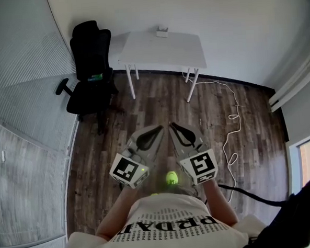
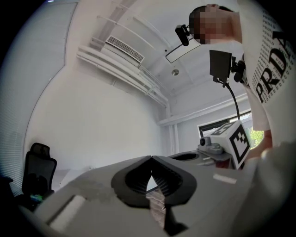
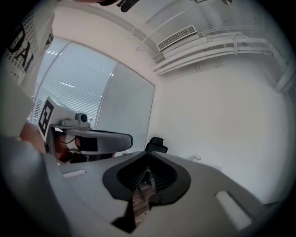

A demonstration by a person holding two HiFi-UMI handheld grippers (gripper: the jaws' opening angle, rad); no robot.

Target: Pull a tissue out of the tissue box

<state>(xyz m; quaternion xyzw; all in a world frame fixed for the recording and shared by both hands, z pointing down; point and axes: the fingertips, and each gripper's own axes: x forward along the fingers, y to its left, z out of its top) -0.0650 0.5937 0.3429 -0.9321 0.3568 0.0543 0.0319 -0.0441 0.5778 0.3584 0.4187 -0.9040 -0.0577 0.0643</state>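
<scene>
The tissue box (image 1: 162, 32) is a small pale box at the back edge of a white table (image 1: 177, 51), far from both grippers. I hold the two grippers side by side in front of my chest, pointing toward the table with their tips nearly meeting. The left gripper (image 1: 159, 128) is shut, its jaw tips touching (image 2: 151, 158), with nothing between them. The right gripper (image 1: 171, 125) has its jaws only a thin slit apart (image 3: 148, 156) and holds nothing. In the right gripper view the left gripper's marker cube (image 3: 45, 119) shows at the left.
A black office chair (image 1: 91, 67) stands left of the table, beside a glass wall with blinds (image 1: 23, 102). A white cable (image 1: 231, 126) trails over the wooden floor to the right, and a black cable (image 1: 248, 194) runs nearer me. A dark object (image 1: 299, 211) fills the bottom right corner.
</scene>
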